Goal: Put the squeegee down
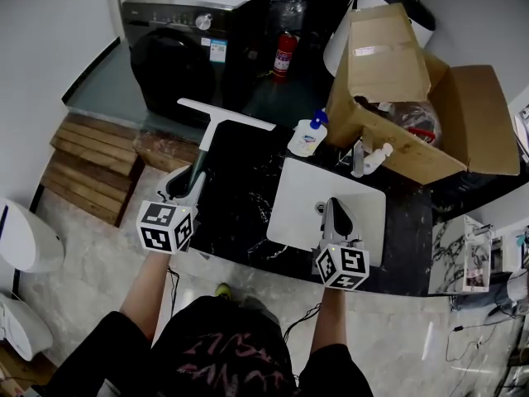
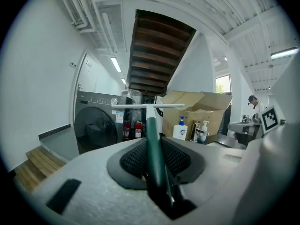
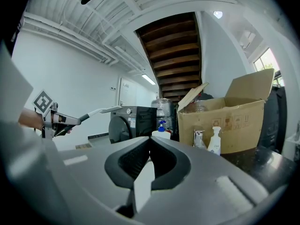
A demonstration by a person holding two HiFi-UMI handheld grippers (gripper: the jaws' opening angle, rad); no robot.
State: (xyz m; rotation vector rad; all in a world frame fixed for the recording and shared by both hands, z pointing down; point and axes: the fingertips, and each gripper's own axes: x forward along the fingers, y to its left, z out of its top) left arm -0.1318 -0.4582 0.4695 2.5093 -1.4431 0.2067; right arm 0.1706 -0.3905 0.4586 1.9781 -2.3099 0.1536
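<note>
The squeegee (image 1: 213, 127) has a dark green handle and a white blade at its far end. My left gripper (image 1: 183, 186) is shut on the handle and holds it out over the left end of the black marble counter (image 1: 240, 205). In the left gripper view the handle (image 2: 153, 146) runs straight out between the jaws to the level blade (image 2: 147, 106). My right gripper (image 1: 336, 216) hovers over a white panel (image 1: 296, 197) on the counter, its jaws shut with nothing in them (image 3: 149, 140). The right gripper view shows the squeegee (image 3: 93, 112) off to the left.
A large open cardboard box (image 1: 413, 98) stands at the counter's back right. A soap pump bottle (image 1: 307, 136) and a small white bottle (image 1: 376, 157) stand beside it. Behind the counter are a dark washing machine (image 1: 194, 40) and a fire extinguisher (image 1: 284, 54). Wooden steps (image 1: 87, 168) lie at the left.
</note>
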